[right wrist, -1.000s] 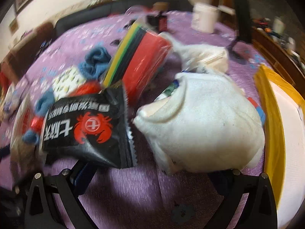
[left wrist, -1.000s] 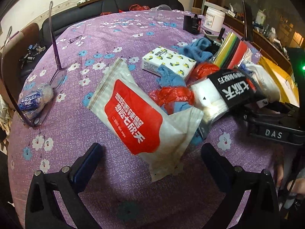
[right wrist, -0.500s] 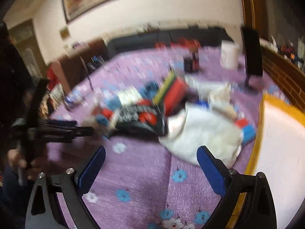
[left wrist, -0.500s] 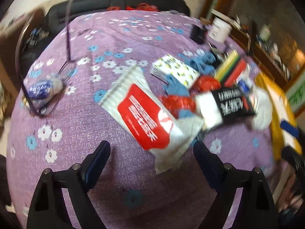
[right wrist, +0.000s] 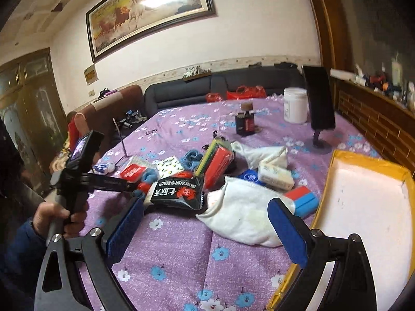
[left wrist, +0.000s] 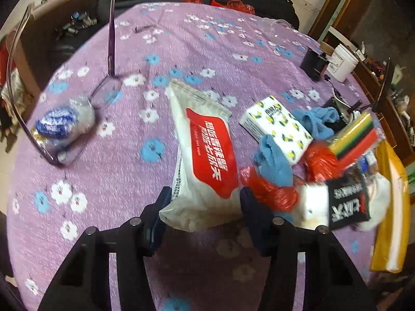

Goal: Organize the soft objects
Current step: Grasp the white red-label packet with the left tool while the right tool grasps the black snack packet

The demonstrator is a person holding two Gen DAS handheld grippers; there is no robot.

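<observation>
Gripping wet-wipe pack (left wrist: 205, 160) near end, left hand-held gripper (left wrist: 203, 204); purple tablecloth (left wrist: 109, 181) leftward.

left wrist: close, looking down past its jaws at wet-wipe pack (left wrist: 205, 155) | right wrist: farther, level, pile beyond jaws | shared: black crab packet (right wrist: 179, 193)

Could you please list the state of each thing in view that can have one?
Left gripper: shut on the wet wipes pack.
Right gripper: open, empty, above the table.
White towel: crumpled, lying flat.
Yellow box: open, nothing visible inside.
White tub: upright, lid on.
</observation>
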